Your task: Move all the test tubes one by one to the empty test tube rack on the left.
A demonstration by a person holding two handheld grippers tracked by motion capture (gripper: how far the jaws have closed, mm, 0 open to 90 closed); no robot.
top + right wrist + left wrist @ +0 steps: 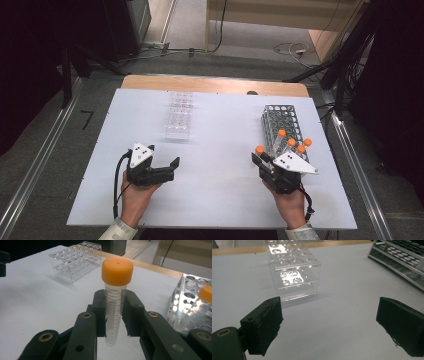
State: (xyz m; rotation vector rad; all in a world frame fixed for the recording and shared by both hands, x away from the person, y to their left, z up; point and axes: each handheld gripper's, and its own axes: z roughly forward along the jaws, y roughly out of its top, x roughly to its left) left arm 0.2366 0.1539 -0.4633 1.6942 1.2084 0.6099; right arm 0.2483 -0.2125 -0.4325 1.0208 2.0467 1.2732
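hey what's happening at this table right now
A person holds tongs in each hand. The right tongs are shut on an orange-capped tube, upright beside the metal rack, where other capped tubes stand. The left tongs are open and hold nothing, facing the clear rack across the white table.

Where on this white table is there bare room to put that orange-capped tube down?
The widest bare patch lies mid-table, between the clear rack and the metal rack, and runs down between the left gripper and the right gripper holding the tube. The table's near edge is bare too. Around the metal rack's capped tubes it is crowded.
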